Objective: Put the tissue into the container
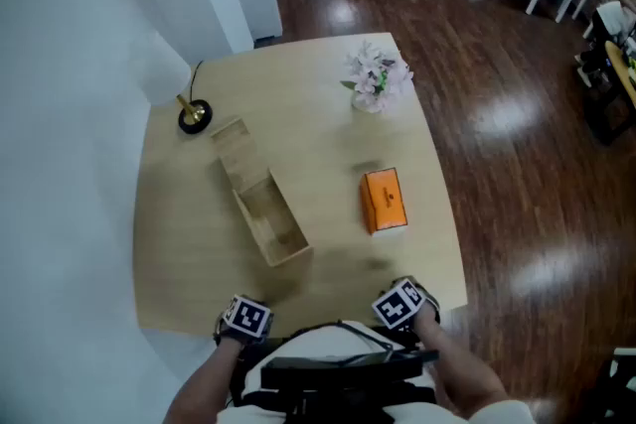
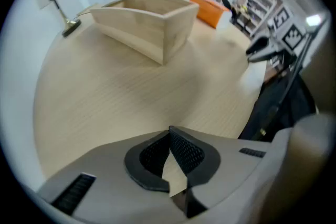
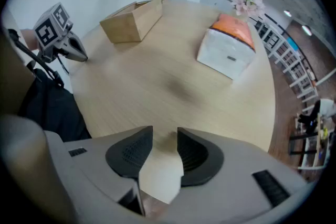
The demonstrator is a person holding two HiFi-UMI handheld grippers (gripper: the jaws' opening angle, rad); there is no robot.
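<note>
Right gripper: fingers spread partway, nothing between. Left gripper: fingers pressed together, empty. Tissue box ahead-right of right fingers, well apart. Wooden container ahead-left, top open. Advice: reach right, open wider, straddle box's narrow sides squarely before closing.

The left tool points straight down, its 2 jaws closed tip to tip with nothing between them. The right tool also points down, its 2 jaws a little apart and empty. The left forearm and right forearm reach forward side by side, tools apart.
</note>
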